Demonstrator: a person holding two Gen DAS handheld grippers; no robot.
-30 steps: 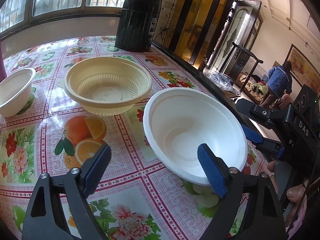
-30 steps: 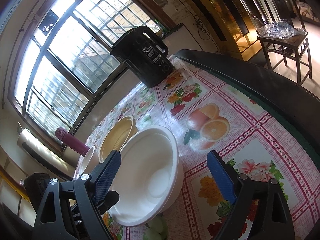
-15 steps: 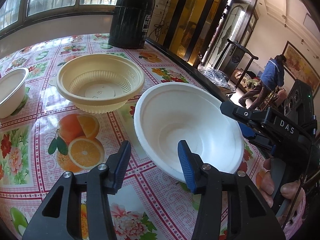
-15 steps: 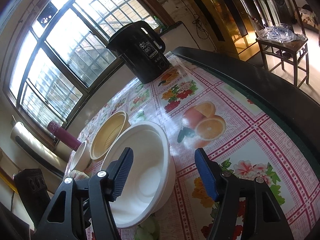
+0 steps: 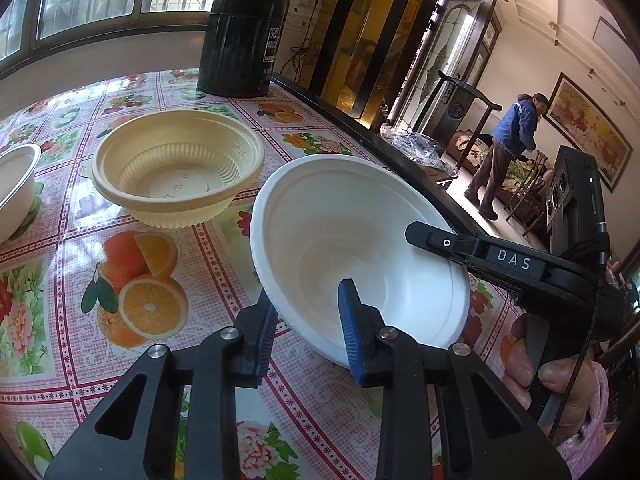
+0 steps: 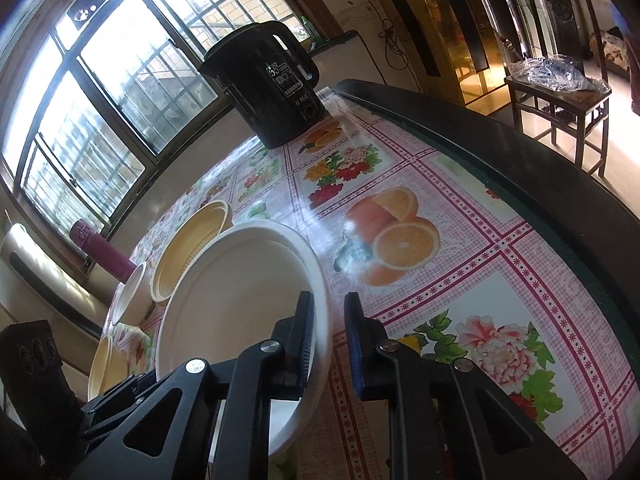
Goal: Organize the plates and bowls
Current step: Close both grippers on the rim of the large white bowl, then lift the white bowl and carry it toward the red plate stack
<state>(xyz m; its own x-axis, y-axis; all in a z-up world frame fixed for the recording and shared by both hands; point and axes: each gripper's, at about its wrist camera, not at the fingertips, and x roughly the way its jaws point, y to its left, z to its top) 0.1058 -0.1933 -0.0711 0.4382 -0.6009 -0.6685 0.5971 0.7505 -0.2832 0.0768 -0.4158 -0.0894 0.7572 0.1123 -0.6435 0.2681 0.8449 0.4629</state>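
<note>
Left claw (image 5: pixel 306 322) is closing on the near rim of the white bowl (image 5: pixel 360 236) on the counter (image 5: pixel 72 248); right claw (image 6: pixel 328 334) grips its far rim. Lift both evenly, keeping it level

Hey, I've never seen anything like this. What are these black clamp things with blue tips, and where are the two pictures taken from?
They are two handheld grippers; a person holds one in each hand. Each carries a wide-angle camera that looks along its own jaws, so one picture comes from the left gripper and one from the right gripper. On the fruit-print tablecloth are a large white bowl, a yellow bowl, a small white bowl and a black kettle. The right jaws are shut on the white bowl's rim. The left jaws are closing with its near rim between them.
</note>
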